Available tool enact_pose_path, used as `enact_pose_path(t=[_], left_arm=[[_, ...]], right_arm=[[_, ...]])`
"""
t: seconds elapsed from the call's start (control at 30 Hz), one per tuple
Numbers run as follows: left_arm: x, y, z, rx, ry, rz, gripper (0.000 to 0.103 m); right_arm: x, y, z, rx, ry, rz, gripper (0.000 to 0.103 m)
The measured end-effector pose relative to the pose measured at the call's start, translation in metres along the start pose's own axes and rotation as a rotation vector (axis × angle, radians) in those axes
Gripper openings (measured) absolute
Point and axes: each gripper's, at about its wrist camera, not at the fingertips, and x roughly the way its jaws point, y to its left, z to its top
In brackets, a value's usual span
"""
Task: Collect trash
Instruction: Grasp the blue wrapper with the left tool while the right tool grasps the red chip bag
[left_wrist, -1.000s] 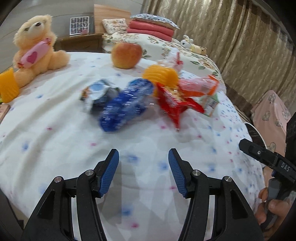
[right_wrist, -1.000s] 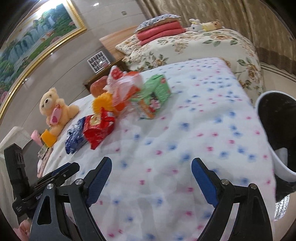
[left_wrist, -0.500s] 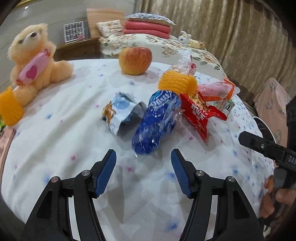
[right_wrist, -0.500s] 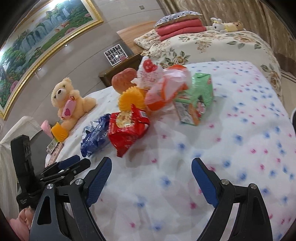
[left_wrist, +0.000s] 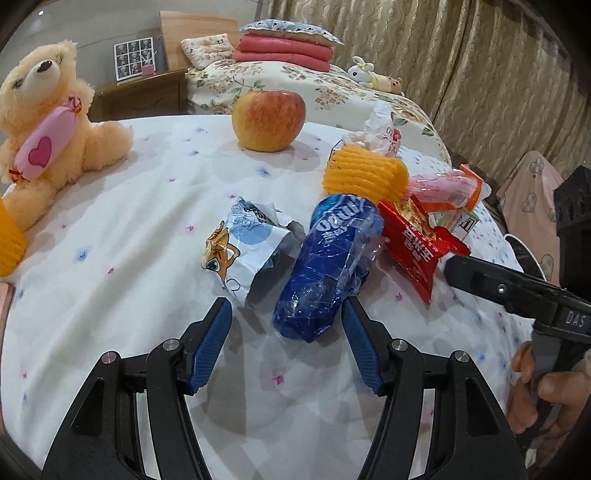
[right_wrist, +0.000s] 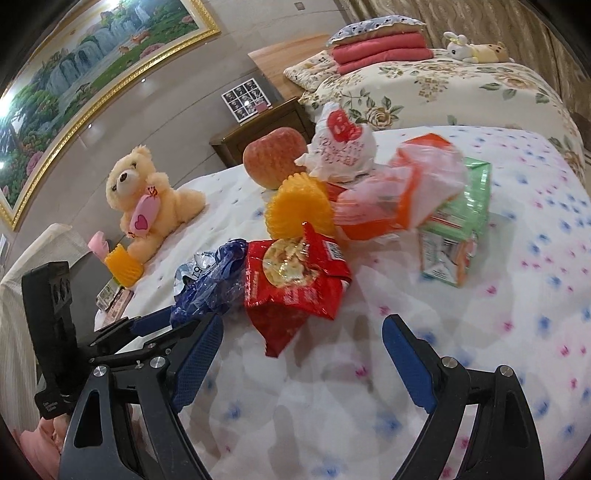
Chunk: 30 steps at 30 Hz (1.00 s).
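In the left wrist view, a teddy bear (left_wrist: 44, 136) sits upper left, an apple (left_wrist: 269, 120) top centre, and crumpled wrappers (left_wrist: 328, 266) cluster centre-right on the bed (left_wrist: 129, 229).

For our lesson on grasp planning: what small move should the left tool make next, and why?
Probably ease forward slightly, then close. The left tool is open, with the near end of the blue wrapper just reaching between its jaws, not yet gripped.
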Motion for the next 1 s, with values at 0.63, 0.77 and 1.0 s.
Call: enact_pose_path(t=[0.63,0.77,1.0], left_arm=[[0.006,-0.02,-0.002,0.057,0.019,-0.076,0.018],[0.001,-0.033,-0.01,0.082,0.015,-0.086,0.016],[-0.006,-0.056,-0.023,0.098,0.016,-0.115,0.015]], right_arm=[[0.006,-0.01,-0.003,0.005,0.03,0.0,0.025],[-0.005,-0.013,-0.009,0.013,0.025,0.005,0.023],[-0.03,-0.023,-0.023,0.03,0.012,0.001,0.023]])
